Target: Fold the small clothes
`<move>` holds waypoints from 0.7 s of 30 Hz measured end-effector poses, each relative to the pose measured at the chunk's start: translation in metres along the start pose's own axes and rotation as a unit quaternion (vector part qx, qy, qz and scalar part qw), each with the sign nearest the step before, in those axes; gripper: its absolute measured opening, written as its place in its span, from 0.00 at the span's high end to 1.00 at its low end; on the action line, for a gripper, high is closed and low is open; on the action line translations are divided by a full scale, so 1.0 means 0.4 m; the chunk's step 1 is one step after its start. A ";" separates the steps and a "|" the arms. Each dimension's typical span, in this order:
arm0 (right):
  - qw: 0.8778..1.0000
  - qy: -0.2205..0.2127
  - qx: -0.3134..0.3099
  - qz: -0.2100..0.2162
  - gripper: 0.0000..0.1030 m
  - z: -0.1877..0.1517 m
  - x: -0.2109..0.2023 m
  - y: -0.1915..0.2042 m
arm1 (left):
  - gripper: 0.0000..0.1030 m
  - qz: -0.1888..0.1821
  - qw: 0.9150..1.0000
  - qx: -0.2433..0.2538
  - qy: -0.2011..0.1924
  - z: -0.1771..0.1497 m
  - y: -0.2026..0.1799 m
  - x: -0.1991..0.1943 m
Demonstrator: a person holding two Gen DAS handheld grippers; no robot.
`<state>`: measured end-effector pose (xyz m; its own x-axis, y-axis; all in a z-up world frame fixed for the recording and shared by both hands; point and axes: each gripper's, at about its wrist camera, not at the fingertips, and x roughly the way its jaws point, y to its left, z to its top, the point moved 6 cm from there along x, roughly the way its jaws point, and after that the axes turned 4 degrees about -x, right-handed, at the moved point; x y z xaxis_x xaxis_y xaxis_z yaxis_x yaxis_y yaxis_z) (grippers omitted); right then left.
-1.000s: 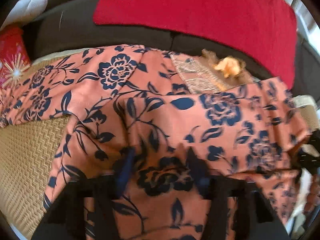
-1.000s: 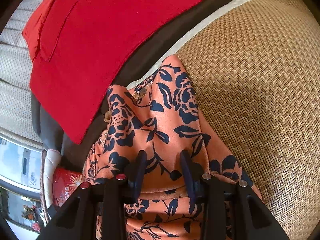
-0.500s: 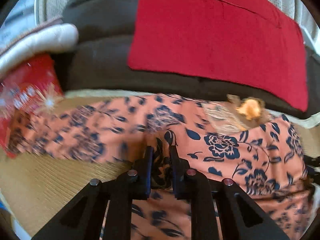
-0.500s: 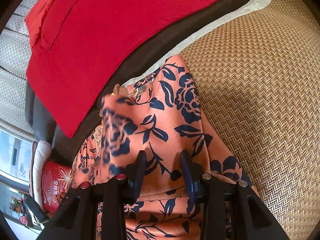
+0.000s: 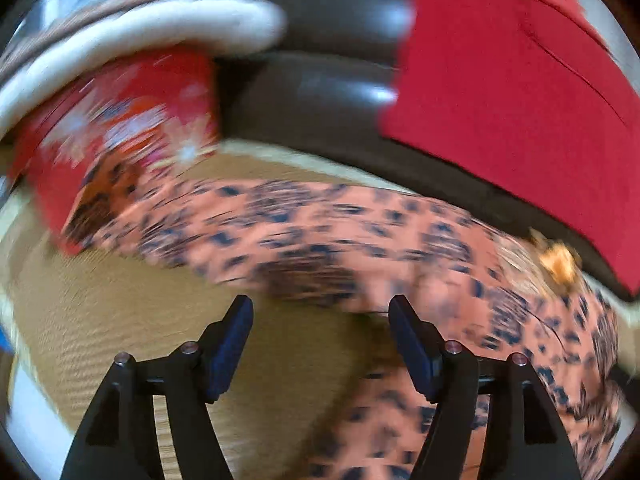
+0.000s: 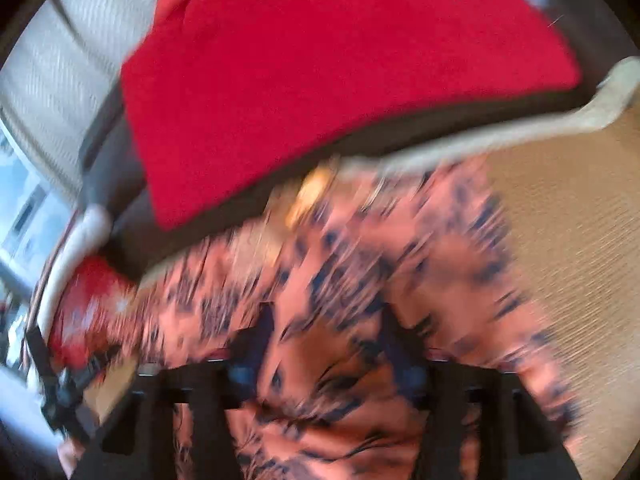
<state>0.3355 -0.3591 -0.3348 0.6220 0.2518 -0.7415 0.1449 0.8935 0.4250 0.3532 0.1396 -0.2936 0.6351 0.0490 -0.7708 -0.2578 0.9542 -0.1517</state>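
The salmon-orange garment with a dark navy flower print (image 5: 320, 236) lies spread on the tan woven mat (image 5: 120, 320), its long axis running left to right across the far side of the left wrist view, from the red printed cushion (image 5: 120, 120) at far left to the right edge, where it also spills toward the near right. A red fabric panel (image 5: 520, 100) drapes the dark sofa back (image 5: 320, 80) beyond it. The left gripper (image 5: 320, 320) has its jaws spread wide with nothing between them but bare mat; the garment's near edge sits just beyond and to the right of the fingertips, so this hand is the one free to reach forward for a new hold. In the right wrist view, heavily blurred, the right gripper (image 6: 328, 340) has cloth bunched over and between its fingers, but the blur hides whether the jaws are pinched on it. The next fold probably depends on the left gripper closing on that near edge, forward and slightly right.
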 end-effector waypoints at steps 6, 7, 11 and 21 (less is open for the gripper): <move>0.999 0.032 -0.014 -0.001 0.36 -0.037 0.074 0.053 | 0.31 0.062 0.990 -0.128 -0.014 0.043 0.239 0.015; 0.999 0.027 -0.015 0.007 0.36 -0.037 0.076 0.059 | 0.31 0.063 0.986 -0.152 -0.013 0.046 0.285 0.023; 0.999 0.038 -0.017 -0.004 0.36 -0.047 0.116 0.072 | 0.31 0.054 0.976 -0.212 -0.004 0.062 0.384 0.068; 0.999 0.039 -0.029 -0.019 0.34 -0.054 0.157 0.111 | 0.31 0.015 0.987 -0.159 0.031 0.064 0.283 0.131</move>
<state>0.3642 -0.2954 -0.3737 0.5547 0.2432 -0.7957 0.1215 0.9224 0.3667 0.3759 0.2576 -0.3352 0.5804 0.0486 -0.8129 -0.4977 0.8113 -0.3068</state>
